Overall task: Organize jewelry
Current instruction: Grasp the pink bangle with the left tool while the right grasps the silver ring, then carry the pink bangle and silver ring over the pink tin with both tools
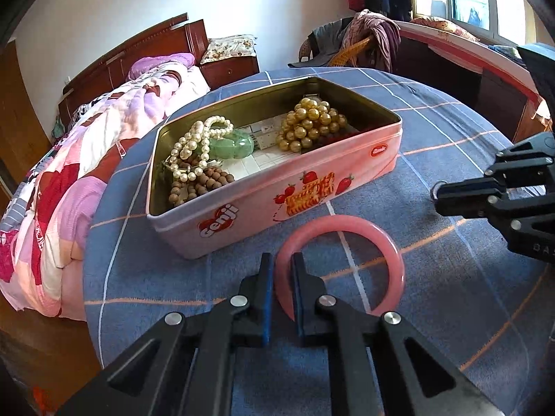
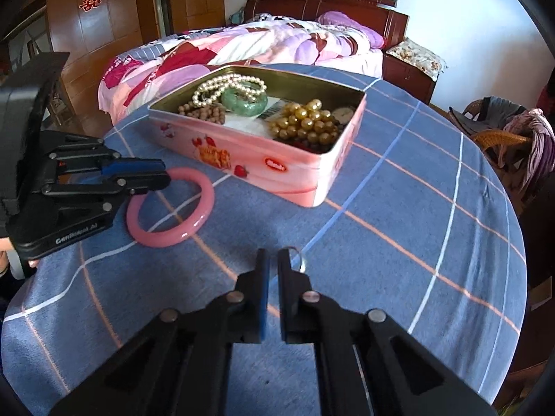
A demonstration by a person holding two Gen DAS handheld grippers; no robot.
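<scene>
Ring partly hidden behind fingertip.

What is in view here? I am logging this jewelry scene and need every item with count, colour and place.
tin box: one, pink, open, on the tablecloth
pearl strand: one, white, in the tin's left end
green bangle: one, beside the pearls
wooden beads: one strand, brown, tin's near-left corner
gold beads: one cluster, tin's right end
pink bangle: one, on the cloth before the tin
small ring: one, silvery, at the right fingertips
tablecloth: one, blue checked
bed: one, pink quilt, behind
left hand-held gripper: black, shut on the pink bangle
right hand-held gripper: black, shut on the small ring
</scene>
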